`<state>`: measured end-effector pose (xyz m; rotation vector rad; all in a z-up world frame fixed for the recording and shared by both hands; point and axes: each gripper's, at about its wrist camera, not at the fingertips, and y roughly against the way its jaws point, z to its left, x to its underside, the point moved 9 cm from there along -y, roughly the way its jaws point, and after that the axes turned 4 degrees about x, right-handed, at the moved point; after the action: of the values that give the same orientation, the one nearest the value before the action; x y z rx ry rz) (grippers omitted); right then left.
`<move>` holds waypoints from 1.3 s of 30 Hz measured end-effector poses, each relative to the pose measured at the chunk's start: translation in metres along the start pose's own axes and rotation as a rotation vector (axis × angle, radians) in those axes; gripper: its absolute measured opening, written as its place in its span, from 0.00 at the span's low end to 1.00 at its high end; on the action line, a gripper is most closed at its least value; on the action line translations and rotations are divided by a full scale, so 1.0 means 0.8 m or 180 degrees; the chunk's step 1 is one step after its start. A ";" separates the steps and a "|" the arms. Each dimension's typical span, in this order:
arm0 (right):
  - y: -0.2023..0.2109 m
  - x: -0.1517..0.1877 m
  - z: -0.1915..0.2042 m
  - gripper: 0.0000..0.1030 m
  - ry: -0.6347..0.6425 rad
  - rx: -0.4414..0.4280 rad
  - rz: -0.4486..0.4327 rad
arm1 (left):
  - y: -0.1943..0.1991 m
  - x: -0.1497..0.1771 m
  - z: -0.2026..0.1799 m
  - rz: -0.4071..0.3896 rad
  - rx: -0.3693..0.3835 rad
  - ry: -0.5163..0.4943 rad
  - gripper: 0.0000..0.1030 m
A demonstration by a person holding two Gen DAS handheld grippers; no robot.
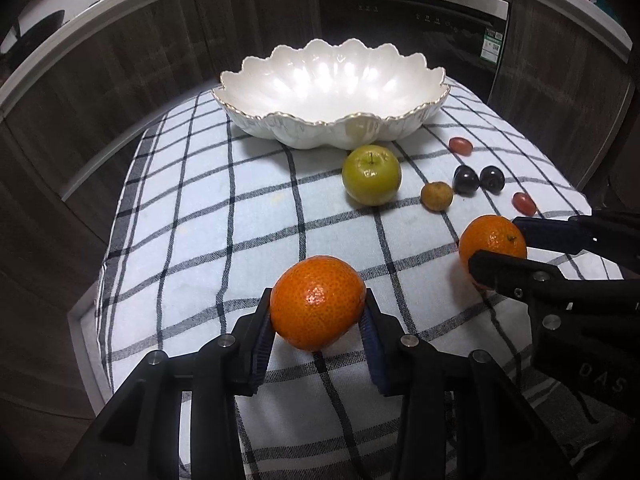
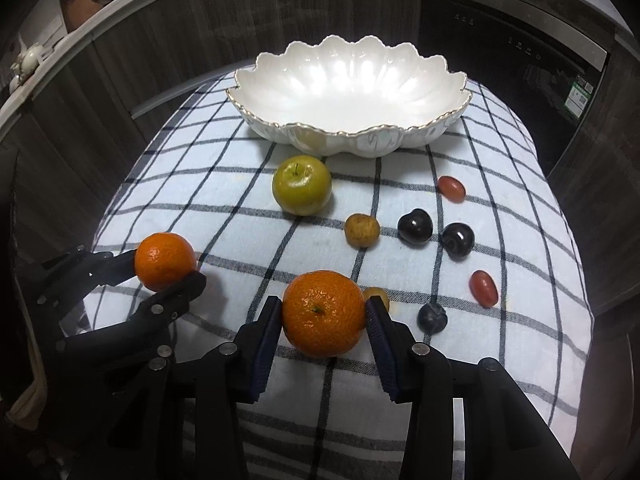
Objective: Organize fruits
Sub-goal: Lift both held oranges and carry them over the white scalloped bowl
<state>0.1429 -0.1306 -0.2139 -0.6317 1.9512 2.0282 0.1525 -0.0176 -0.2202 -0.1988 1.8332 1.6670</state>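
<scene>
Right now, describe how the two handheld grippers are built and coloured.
Both the left gripper and right gripper are matte black linkage frames joined by round silver pins. Their fingers carry ribbed dark-blue pads. White letters "DAS" mark the right gripper's body. No cables or sleeves show.

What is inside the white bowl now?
The bowl looks empty: only its glossy white inside shows, no fruit. The near rim hides a strip of the bottom in both views.
</scene>
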 end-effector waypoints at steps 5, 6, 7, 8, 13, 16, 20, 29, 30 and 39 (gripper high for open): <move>0.012 -0.007 -0.005 0.43 -0.0017 0.0024 -0.0093 | 0.013 -0.007 -0.002 -0.0073 -0.0022 -0.0023 0.38; 0.014 -0.008 -0.006 0.43 -0.0021 0.0031 -0.0108 | 0.015 -0.008 -0.003 -0.0085 -0.0028 -0.0023 0.38; 0.016 -0.010 -0.008 0.43 -0.0024 0.0042 -0.0125 | 0.017 -0.009 -0.003 -0.0094 -0.0032 -0.0024 0.38; 0.018 -0.011 -0.010 0.43 -0.0032 0.0050 -0.0143 | 0.020 -0.011 -0.004 -0.0105 -0.0035 -0.0027 0.38; 0.028 -0.017 -0.018 0.43 -0.0084 0.0066 -0.0218 | 0.030 -0.017 -0.006 -0.0151 -0.0051 -0.0040 0.38; 0.034 -0.023 -0.023 0.43 -0.0123 0.0072 -0.0268 | 0.038 -0.022 -0.007 -0.0181 -0.0061 -0.0023 0.38; 0.047 -0.031 -0.028 0.43 -0.0140 0.0093 -0.0366 | 0.047 -0.030 -0.008 -0.0228 -0.0082 -0.0019 0.38; 0.072 -0.048 -0.039 0.43 -0.0204 0.0078 -0.0547 | 0.066 -0.047 -0.011 -0.0307 -0.0128 -0.0003 0.38; 0.073 -0.049 -0.040 0.43 -0.0204 0.0079 -0.0562 | 0.068 -0.049 -0.011 -0.0312 -0.0133 0.0008 0.38; 0.088 -0.067 -0.047 0.43 -0.0202 0.0065 -0.0707 | 0.079 -0.073 -0.011 -0.0419 -0.0173 0.0022 0.38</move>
<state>0.1615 -0.1665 -0.1264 -0.7343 1.7774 1.8685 0.1621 -0.0322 -0.1355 -0.3415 1.7420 1.6272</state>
